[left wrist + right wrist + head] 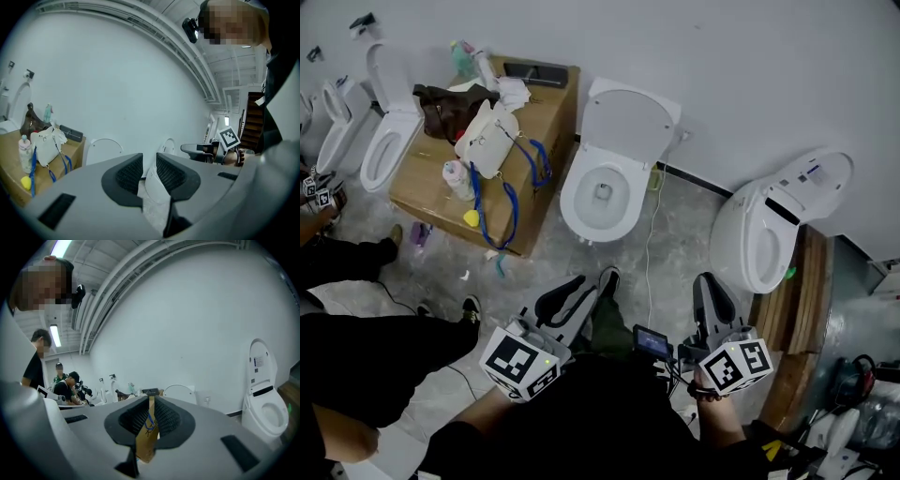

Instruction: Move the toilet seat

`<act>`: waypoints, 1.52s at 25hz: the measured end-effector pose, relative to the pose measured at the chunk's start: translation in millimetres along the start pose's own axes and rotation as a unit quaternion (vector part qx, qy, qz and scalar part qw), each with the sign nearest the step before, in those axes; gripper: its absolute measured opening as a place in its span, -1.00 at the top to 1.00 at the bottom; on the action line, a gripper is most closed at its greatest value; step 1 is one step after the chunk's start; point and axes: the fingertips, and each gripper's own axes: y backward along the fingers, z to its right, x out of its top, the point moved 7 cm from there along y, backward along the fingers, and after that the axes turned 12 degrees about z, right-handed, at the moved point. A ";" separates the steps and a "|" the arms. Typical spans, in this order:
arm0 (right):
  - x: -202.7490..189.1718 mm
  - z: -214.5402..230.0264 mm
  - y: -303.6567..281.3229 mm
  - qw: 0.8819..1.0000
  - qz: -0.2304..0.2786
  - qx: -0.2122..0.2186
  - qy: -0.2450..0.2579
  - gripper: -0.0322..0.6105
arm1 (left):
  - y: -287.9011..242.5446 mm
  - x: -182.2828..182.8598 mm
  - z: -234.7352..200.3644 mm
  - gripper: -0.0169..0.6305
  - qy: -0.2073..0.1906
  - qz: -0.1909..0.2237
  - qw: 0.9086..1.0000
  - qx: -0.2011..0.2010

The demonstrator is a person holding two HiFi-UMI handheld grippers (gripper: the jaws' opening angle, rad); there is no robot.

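**Head view, with both gripper views.** The toilet seat (628, 120) stands raised against the wall, above the bowl (574, 208) of the middle toilet. Whether a separate ring lies under the raised panel cannot be told.

- **Bearing:** The seat lies at 12 o'clock from the left gripper (577, 286) and at about 11 o'clock from the right gripper (709, 281). Both are well apart from it, and the left looks the nearer.
- **Axis:** The toilet's long axis runs roughly 1 to 7 o'clock, and its hinge edge roughly 10 to 4 o'clock. A pull would therefore probably come toward 7 o'clock.
- **Grippers:** The left gripper (149, 168) is narrow, with a slim gap and nothing in it. The right gripper (151, 416) is closed and empty; the brown seen past its pads is the distant box (149, 391).
- **Room:** Bare floor (675, 220) lies between the grippers and the bowl.
  - The box (546, 127) sits just beside the toilet at 9 o'clock.
  - A thin cable (649, 246) runs down the floor at 3 o'clock of the bowl.
  - A 2nd toilet (759, 239) stands farther off, also at 3 o'clock.
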 end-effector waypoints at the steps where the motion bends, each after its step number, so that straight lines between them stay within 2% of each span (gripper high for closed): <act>1: -0.9 4.7 -2.8 1.000 0.001 -0.004 -0.001 0.73 | -1.5 -0.2 -2.7 0.64 -0.001 -0.002 1.000 0.001; 6: -1.5 26.0 -24.1 1.000 -0.001 -0.015 -0.006 0.73 | -11.2 6.7 -17.9 0.64 -0.012 -0.007 1.000 0.019; 11: 0.9 38.1 -57.5 1.000 -0.003 -0.002 -0.020 0.73 | -33.6 14.2 -32.6 0.64 -0.018 -0.015 0.999 0.030; 23: -9.3 78.2 -142.1 0.998 -0.038 0.015 -0.040 0.73 | -97.0 5.5 -80.0 0.64 0.008 -0.036 0.998 0.057; 32: 2.1 115.2 -219.0 0.998 -0.050 0.033 -0.033 0.73 | -168.8 6.5 -111.5 0.64 0.013 -0.037 0.997 0.059; 38: 3.2 161.1 -256.5 0.997 -0.063 0.037 -0.008 0.73 | -207.1 0.9 -130.4 0.64 0.007 -0.049 0.996 0.072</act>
